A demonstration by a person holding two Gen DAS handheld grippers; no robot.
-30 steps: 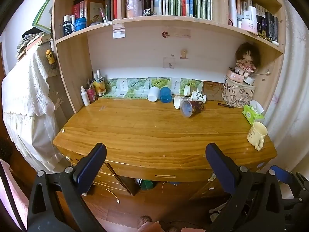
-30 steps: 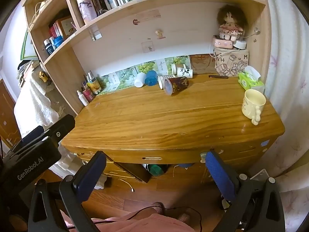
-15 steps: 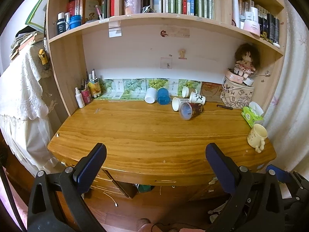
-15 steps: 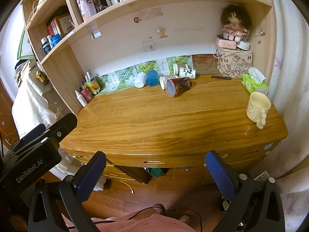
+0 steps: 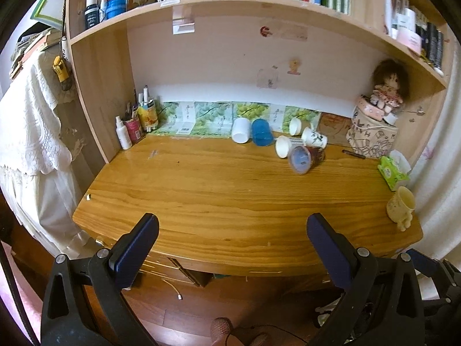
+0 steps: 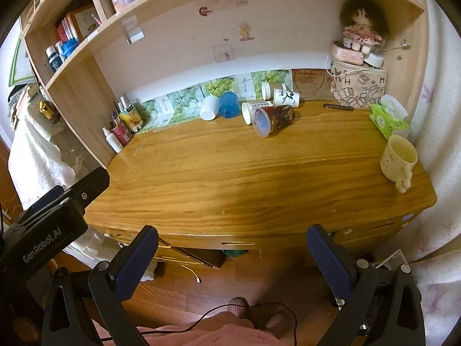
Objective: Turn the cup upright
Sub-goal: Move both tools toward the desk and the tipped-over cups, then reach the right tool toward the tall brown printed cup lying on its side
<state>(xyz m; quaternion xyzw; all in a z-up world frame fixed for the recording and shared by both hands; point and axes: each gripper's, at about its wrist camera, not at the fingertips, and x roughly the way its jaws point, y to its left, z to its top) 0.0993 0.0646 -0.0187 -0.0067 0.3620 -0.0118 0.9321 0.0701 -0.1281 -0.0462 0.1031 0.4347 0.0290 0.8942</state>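
Both grippers are held wide open before the near edge of the wooden desk (image 5: 230, 201), and nothing is gripped: the left gripper (image 5: 230, 238) and the right gripper (image 6: 230, 243). The dark patterned cup (image 6: 273, 119) is seen lying on its side at the far middle of the desk, touching a checked paper cup (image 6: 255, 108). "GenRobot.AI" is read on the left gripper's body (image 6: 43, 248). A cream mug (image 6: 399, 158) is standing upright at the right edge.

Both tools nearer the surface

The left tool (image 5: 232, 232) and right tool (image 6: 232, 245) have moved in toward the surface (image 5: 219, 190); the cups seemingly haven't shifted.
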